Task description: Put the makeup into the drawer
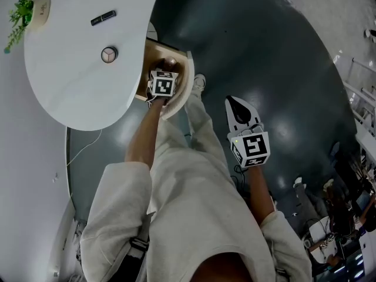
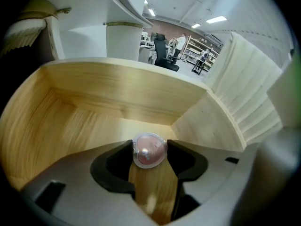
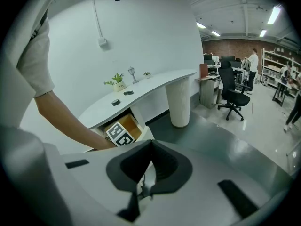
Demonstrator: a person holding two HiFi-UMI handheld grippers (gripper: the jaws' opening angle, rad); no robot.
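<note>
Clamped between the jaws of the left gripper [image 2: 150, 148]: a round pink compact [image 2: 149, 153], pinched at 2 opposite sides, face turned up toward the camera. Held inside the open wooden drawer [image 2: 117, 86], pointing steeply down at the drawer floor [image 2: 89, 126], clear of the walls. Contact with the wood: impossible to tell, seemingly just short of it.

Right gripper [image 3: 149, 149]: jaws together, nothing between them, hanging over the dark room floor well apart from the drawer. Best kept there, out of the way.

Step in hand, by the look of it: setting down 1 piece of makeup.
- Lower straight down to a soft contact with the drawer floor, keeping the compact flat.
- Part the jaws only then, to spare the case a drop and a knock.
- Aim toward the back wall or 1 corner, leaving room for the rest.
- Open wide before lifting, then rise straight up to avoid dragging the case along on a pad.
- Mind the tabletop edge above the drawer on the way out.

Left to fetch from the white table [image 1: 70, 93]: 1 more round compact [image 1: 108, 54] and 1 dark stick [image 1: 103, 17].
</note>
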